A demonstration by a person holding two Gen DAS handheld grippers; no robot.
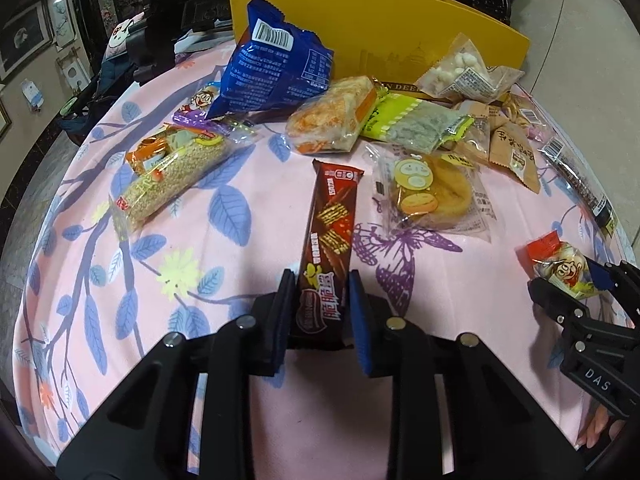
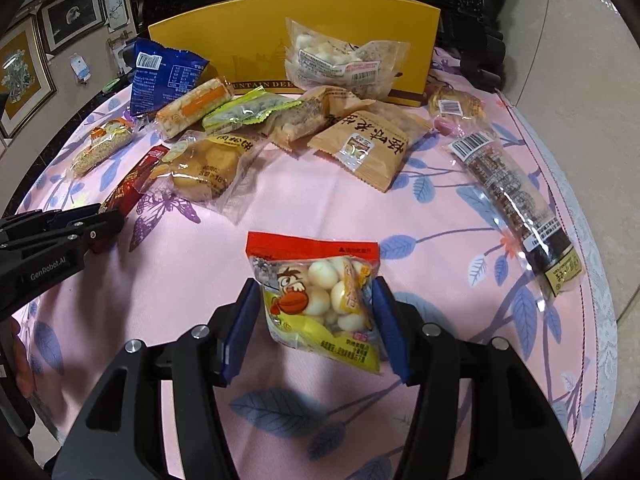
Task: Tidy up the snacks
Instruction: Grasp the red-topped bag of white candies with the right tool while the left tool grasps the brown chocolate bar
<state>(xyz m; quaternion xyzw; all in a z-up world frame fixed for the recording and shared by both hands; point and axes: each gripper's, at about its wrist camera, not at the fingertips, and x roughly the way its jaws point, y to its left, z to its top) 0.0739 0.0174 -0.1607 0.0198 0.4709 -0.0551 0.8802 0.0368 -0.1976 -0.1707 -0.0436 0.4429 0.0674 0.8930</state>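
Sorting has barely started — most packets lie scattered on the pink floral tablecloth (image 2: 320, 208). The left gripper (image 1: 320, 304) is clamped on the near end of a brown wafer bar (image 1: 330, 240), which stretches toward 12 o'clock. The right gripper (image 2: 316, 312) pinches a small bag of round white biscuits (image 2: 320, 300). At 12 o'clock stands the yellow box (image 2: 248, 32); whether it is the destination I cannot tell — nothing looks grouped yet.

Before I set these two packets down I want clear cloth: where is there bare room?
Bare pink floral tablecloth lies between the red-topped bag of white balls and the tan paper packet, and nearer than both grippers. Crowded: the back row against the yellow box.
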